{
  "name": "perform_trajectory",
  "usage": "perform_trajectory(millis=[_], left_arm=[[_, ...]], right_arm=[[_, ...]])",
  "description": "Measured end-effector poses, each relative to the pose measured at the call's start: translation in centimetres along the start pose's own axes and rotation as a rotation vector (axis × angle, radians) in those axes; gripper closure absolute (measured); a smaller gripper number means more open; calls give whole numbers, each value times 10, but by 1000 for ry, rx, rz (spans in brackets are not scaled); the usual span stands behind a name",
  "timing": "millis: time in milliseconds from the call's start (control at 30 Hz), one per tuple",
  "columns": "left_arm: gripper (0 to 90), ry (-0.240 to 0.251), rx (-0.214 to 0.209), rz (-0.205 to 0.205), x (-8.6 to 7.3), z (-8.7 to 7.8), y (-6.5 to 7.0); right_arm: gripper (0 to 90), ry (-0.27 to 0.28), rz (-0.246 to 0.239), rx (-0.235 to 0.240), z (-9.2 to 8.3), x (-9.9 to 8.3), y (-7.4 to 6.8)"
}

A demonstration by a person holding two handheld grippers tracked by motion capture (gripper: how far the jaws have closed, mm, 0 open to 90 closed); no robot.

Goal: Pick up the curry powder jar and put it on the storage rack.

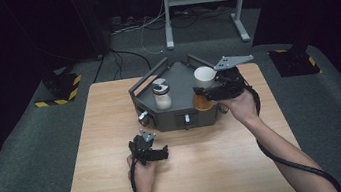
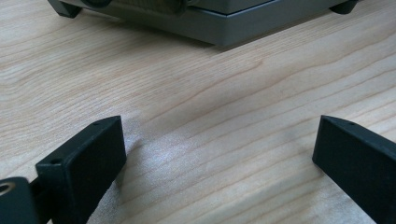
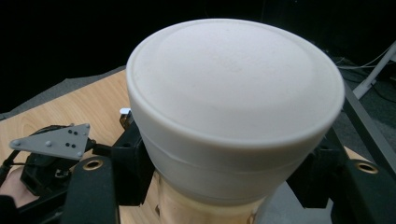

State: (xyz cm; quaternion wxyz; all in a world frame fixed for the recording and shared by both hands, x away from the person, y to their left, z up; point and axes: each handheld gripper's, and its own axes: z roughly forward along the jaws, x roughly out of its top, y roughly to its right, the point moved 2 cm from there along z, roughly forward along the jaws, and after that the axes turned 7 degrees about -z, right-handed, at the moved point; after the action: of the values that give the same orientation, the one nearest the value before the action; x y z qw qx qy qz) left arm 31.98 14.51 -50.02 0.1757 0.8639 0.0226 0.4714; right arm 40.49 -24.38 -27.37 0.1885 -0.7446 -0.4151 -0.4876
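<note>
Jar (image 1: 204,89): white-lidded, amber-bodied, at the grey tray's (image 1: 189,118) right end, clamped in the right tongs (image 1: 202,93).
Left tongs (image 1: 162,153): jaws wide apart, empty, low over the table (image 1: 219,170).
Second jar (image 1: 161,93): upright in the tray.

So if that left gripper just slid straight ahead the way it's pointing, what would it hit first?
Probably the grey tray. The left gripper lies open and low over the bare wooden table, and the tray's front wall is the first thing ahead, though depth is hard to judge.

Two jars (image 1: 162,94) (image 1: 204,87), one tray (image 1: 181,116)
</note>
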Motion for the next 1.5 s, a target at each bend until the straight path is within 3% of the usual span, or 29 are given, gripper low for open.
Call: perform_trajectory(millis=[1033,1500], left_arm=[[26,1,0,-1,0,0,0],[26,2,1,-2,0,0,0]], right_arm=[[348,-46,43,-110,41,6,2],[349,-66,57,-125,50,1,5]])
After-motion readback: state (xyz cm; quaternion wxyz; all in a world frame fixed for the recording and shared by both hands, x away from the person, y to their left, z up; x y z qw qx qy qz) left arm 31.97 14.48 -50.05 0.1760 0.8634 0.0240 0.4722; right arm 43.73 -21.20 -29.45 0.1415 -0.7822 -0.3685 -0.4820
